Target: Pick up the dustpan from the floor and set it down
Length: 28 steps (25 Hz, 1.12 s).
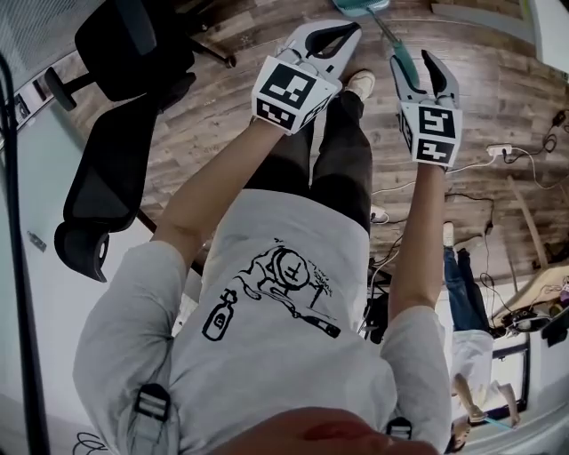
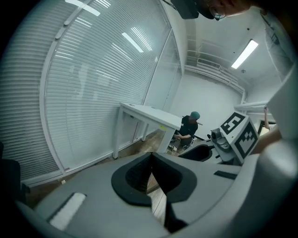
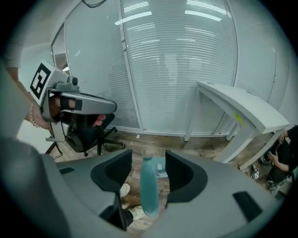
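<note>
The teal dustpan (image 1: 360,5) rests on the wood floor at the top of the head view, its long teal handle (image 1: 402,58) slanting up toward me. My right gripper (image 1: 415,67) stands open around that handle. In the right gripper view the handle (image 3: 149,195) runs up between the two dark pads (image 3: 116,172) with a gap on each side, and the pan (image 3: 160,167) lies on the floor beyond. My left gripper (image 1: 342,35) hovers to the left of the handle, its tips touching and nothing in it. The left gripper view shows its jaws (image 2: 151,160) meeting at the tip.
A black office chair (image 1: 116,107) stands at the left. A white table (image 3: 242,111) is beside the blind-covered glass wall. Cables and a power strip (image 1: 498,151) lie on the floor at right. My own shoe (image 1: 360,82) is under the grippers. Another person (image 2: 190,125) crouches far off.
</note>
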Available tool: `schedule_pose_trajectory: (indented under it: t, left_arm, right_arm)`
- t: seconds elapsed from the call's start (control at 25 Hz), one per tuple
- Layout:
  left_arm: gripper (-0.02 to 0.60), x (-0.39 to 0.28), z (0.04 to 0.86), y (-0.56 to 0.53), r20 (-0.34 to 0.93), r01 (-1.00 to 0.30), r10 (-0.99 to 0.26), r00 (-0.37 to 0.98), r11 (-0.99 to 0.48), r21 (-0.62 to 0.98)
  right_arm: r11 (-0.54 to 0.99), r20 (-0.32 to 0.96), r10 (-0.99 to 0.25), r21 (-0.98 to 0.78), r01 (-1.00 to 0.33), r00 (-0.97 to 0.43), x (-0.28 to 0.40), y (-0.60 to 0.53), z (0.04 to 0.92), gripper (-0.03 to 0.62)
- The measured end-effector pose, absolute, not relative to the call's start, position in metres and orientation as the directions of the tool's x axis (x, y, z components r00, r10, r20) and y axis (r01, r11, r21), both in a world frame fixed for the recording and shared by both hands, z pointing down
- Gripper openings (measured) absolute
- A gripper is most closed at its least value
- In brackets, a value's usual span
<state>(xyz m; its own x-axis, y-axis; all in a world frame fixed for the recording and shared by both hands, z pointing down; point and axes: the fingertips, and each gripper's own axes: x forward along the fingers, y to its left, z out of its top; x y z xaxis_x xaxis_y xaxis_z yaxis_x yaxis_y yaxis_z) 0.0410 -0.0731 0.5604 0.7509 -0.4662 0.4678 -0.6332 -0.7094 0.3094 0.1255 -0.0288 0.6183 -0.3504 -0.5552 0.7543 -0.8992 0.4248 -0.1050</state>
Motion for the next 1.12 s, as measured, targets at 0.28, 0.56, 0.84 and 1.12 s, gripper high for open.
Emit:
schedule_pose_trajectory:
  t: [0.28,0.56,0.84,1.12]
  left_arm:
    - [-0.005,0.049,0.603,-0.066,0.505,-0.634,-0.441,0.742,-0.707,0.315]
    - [-0.005,0.051,0.636,-0.062,0.54,-0.639,-0.417,0.731,-0.695,0.329]
    - [-0.005,0.048,0.643,-0.06,0.549,-0.645,-0.416,0.725,-0.689,0.33]
    - [-0.005,0.043,0.639,-0.063,0.551,-0.646,-0.418,0.723,-0.692,0.323]
  right_arm:
    - [0.454,0.8,-0.49,-0.104,-0.885,-0.345,0.129,-0.022,0.659,0.196]
    - [0.494,0.829,-0.434,-0.109,-0.863,-0.353,0.126,-0.017,0.68,0.199]
    - [0.494,0.835,-0.437,-0.087,-0.865,-0.334,0.126,-0.018,0.686,0.117]
    - [0.471,0.83,-0.455,-0.083,-0.878,-0.323,0.127,-0.019,0.683,0.114]
